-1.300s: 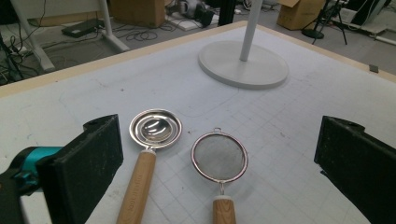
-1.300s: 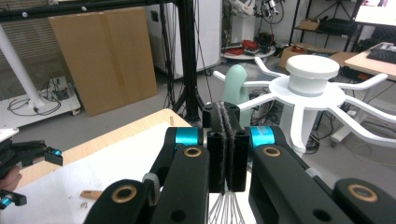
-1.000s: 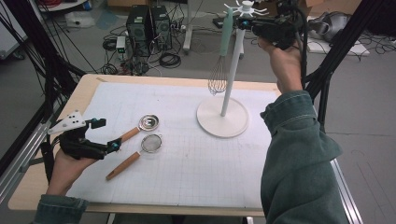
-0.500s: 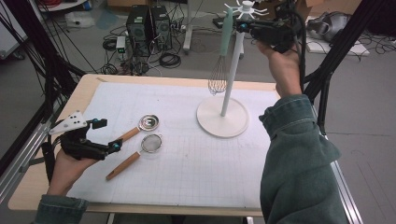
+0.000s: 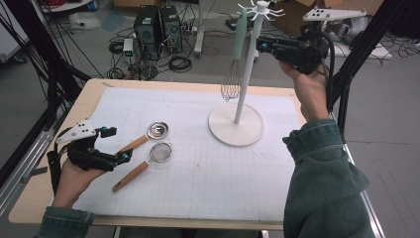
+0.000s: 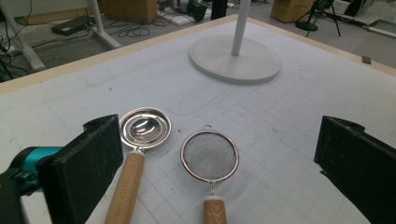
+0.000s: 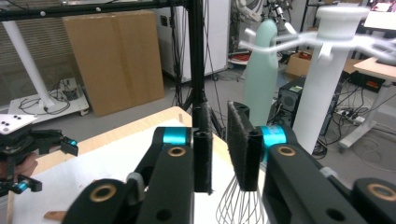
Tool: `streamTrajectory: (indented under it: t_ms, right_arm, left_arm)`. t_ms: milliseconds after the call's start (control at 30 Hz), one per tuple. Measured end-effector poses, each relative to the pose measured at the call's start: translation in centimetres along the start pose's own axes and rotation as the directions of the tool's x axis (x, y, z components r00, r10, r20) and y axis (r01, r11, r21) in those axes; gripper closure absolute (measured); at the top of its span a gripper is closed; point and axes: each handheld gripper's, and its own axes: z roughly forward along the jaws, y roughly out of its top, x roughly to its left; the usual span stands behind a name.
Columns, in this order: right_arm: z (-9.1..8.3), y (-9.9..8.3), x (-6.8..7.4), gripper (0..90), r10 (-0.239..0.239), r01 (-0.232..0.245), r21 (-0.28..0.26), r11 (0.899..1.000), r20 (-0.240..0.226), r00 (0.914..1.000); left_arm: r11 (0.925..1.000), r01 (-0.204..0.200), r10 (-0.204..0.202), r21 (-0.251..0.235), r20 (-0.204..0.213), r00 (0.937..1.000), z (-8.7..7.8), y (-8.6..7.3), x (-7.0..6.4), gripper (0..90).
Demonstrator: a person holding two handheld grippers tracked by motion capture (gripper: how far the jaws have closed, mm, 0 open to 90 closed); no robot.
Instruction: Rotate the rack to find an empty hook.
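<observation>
Between your left gripper's (image 6: 219, 186) wide-open jaws lie the strainer (image 6: 209, 155) and the steel spoon (image 6: 144, 127), flat on the mat. Both look light and rigid; take the strainer by its wooden handle, since the mesh could dent. Your right gripper (image 7: 219, 149) is narrowed, empty, beside the hung whisk (image 7: 259, 70).

Strainer (image 6: 209, 156) handle cut off at bottom edge; rack hooks (image 7: 299, 39) blurred.
</observation>
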Motion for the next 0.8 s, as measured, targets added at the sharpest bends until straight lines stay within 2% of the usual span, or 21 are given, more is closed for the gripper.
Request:
streamTrajectory:
  t_ms: [133,233,400,500,600,800]
  right_arm:
    - [-0.3,-1.1,0.1,68.9,0.013,-0.013,-0.011,1.000,-0.011,0.9999]
    - [-0.6,-2.1,0.2,62.5,0.006,-0.006,-0.013,1.000,0.000,1.0000]
    - [-1.0,-3.9,0.2,52.8,0.023,-0.023,-0.009,1.000,0.004,0.9997]
    - [-1.2,-5.1,0.4,50.3,0.029,-0.029,0.001,1.000,-0.006,0.9996]
    - [-1.3,-6.2,0.6,43.4,0.033,-0.033,0.013,0.999,-0.006,0.9994]
    - [-1.7,-8.1,1.2,37.5,0.035,-0.035,0.003,0.999,-0.012,0.9993]
  left_arm:
    - [1.0000,0.002,-0.002,0.003,0.006,1.0000,0.2,0.0,-0.1,1.9]
    - [1.0000,-0.002,0.002,0.008,0.008,1.0000,0.3,-0.1,-0.1,2.1]
    - [0.9998,-0.005,0.005,0.017,0.015,0.9999,0.6,-0.2,-0.2,2.3]
    - [0.9998,-0.004,0.003,0.020,0.022,0.9998,0.7,-0.3,-0.2,5.6]
    - [0.9996,-0.009,0.009,0.025,0.028,0.9996,0.9,-0.4,-0.2,6.7]
    - [0.9993,-0.016,0.015,0.033,0.044,0.9989,1.3,-0.5,-0.3,9.4]
